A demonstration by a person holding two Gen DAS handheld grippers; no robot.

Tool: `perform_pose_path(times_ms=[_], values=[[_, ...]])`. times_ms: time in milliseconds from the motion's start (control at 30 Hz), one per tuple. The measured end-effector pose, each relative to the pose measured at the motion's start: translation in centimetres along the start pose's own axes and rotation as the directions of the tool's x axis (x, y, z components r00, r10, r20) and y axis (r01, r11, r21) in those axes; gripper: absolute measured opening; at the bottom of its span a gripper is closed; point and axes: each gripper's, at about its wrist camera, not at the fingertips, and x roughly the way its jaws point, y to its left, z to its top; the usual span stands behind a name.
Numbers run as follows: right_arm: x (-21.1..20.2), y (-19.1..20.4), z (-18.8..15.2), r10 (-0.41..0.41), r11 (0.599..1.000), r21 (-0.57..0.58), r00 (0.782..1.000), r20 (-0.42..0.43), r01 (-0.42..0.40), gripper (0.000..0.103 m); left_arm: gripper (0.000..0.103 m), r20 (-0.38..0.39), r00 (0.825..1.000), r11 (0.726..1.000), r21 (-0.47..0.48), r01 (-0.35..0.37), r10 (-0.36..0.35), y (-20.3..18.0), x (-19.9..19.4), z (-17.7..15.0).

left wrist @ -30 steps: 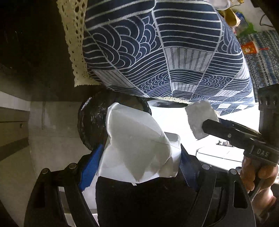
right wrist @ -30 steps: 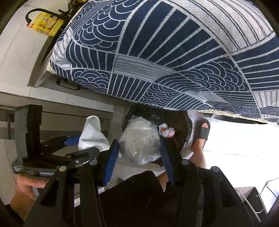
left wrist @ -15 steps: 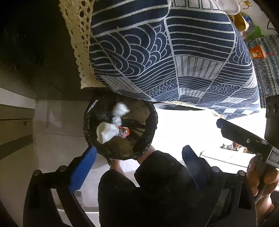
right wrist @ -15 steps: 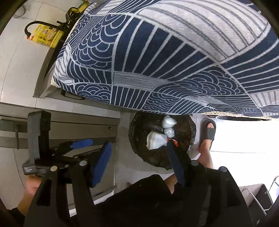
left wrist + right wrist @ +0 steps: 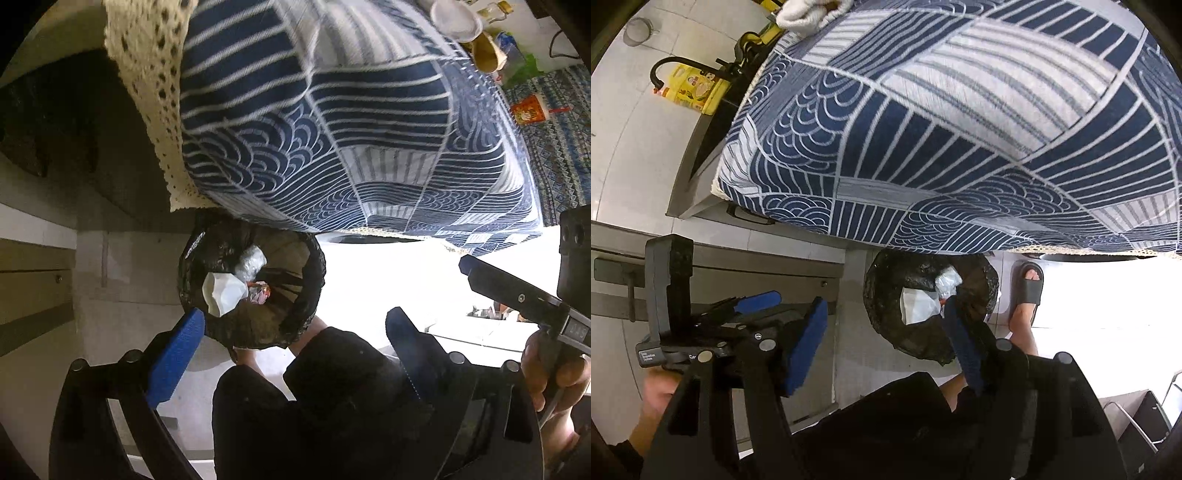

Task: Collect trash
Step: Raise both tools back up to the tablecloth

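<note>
A bin lined with a black bag [image 5: 310, 266] [image 5: 882, 295] stands on the floor under the table's edge. Inside it lie a crumpled white paper [image 5: 221, 295] [image 5: 916, 306], a clear plastic wad [image 5: 251, 262] [image 5: 947, 280] and a small coloured wrapper [image 5: 260, 291]. My left gripper [image 5: 291, 332] hangs above the bin, open wide, with nothing between its blue pads [image 5: 173, 362]. My right gripper [image 5: 886, 306] is also above the bin, open and empty. In the left wrist view it [image 5: 480, 273] shows at the right; in the right wrist view the left gripper [image 5: 757, 301] shows at the left.
A table with a blue-and-white patterned cloth [image 5: 332, 129] [image 5: 960, 129] overhangs the bin's far side. A person's dark-trousered legs [image 5: 332, 406] and a foot in a grey sandal [image 5: 1028, 291] are close to the bin. Grey cabinet fronts [image 5: 738, 266] run along the left.
The white paper left my left gripper and the clear plastic left my right gripper; both now lie in the bin. Both grippers opened wider and drew up away from the bin.
</note>
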Motion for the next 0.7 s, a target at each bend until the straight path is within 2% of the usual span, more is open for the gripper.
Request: perform_pose_path(times_ms=[333,400,700], values=[[-3.3,0.8,0.4,0.006,1.0,-0.019,0.997,0.08,-0.004,0.067,0.095,0.088,0.996,0.997,0.077,0.005,-0.012,-2.7,-4.4,0.6],[-4.3,1.1,0.5,0.009,1.0,-0.023,0.994,0.109,-0.007,0.073,0.095,0.11,0.994,0.996,0.092,0.004,-0.014,-3.3,-5.4,0.8],[-8.7,1.5,1.3,0.019,0.999,-0.032,0.976,0.218,-0.013,0.075,0.095,0.202,0.979,0.988,0.152,0.005,-0.036,-5.8,-9.5,2.7]])
